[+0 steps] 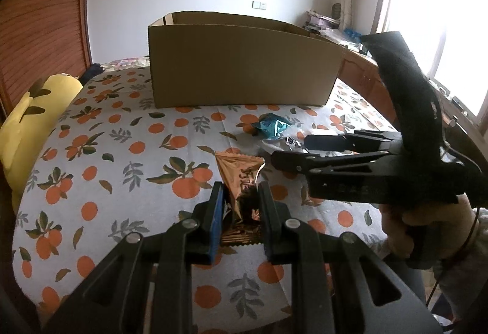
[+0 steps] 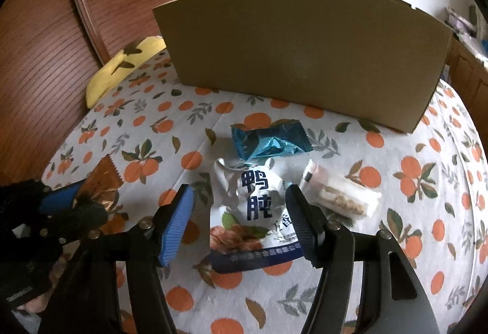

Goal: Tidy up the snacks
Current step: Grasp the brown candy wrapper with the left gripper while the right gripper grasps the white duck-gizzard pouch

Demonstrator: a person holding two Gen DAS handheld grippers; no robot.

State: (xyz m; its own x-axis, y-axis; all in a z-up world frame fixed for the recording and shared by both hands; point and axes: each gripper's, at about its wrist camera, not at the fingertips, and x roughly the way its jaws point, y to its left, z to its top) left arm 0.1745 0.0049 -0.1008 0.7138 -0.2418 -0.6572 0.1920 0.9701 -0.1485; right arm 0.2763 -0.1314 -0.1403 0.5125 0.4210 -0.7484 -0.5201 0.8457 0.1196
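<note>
My left gripper (image 1: 239,196) is shut on a copper-brown snack packet (image 1: 238,175), which is lifted off the orange-print bedsheet (image 1: 106,150). In the right wrist view the left gripper (image 2: 79,199) appears at the left with the same packet (image 2: 105,181). My right gripper (image 2: 239,202) stands open around a white packet with blue characters (image 2: 253,205). The blue pad is clear of that packet; the black finger is at its right edge. Behind it lies a teal packet (image 2: 268,141), and a clear biscuit packet (image 2: 338,196) lies to its right. The left wrist view shows the right gripper (image 1: 291,149) over the white packet (image 1: 271,144) and the teal packet (image 1: 274,125).
An open cardboard box (image 1: 241,65) (image 2: 305,59) stands on the bed behind the snacks. A yellow pillow (image 1: 30,120) (image 2: 122,65) lies at the left edge by a wooden slatted door (image 2: 45,44). A hand (image 1: 405,227) holds the right gripper. A cluttered desk (image 1: 350,38) stands under the window.
</note>
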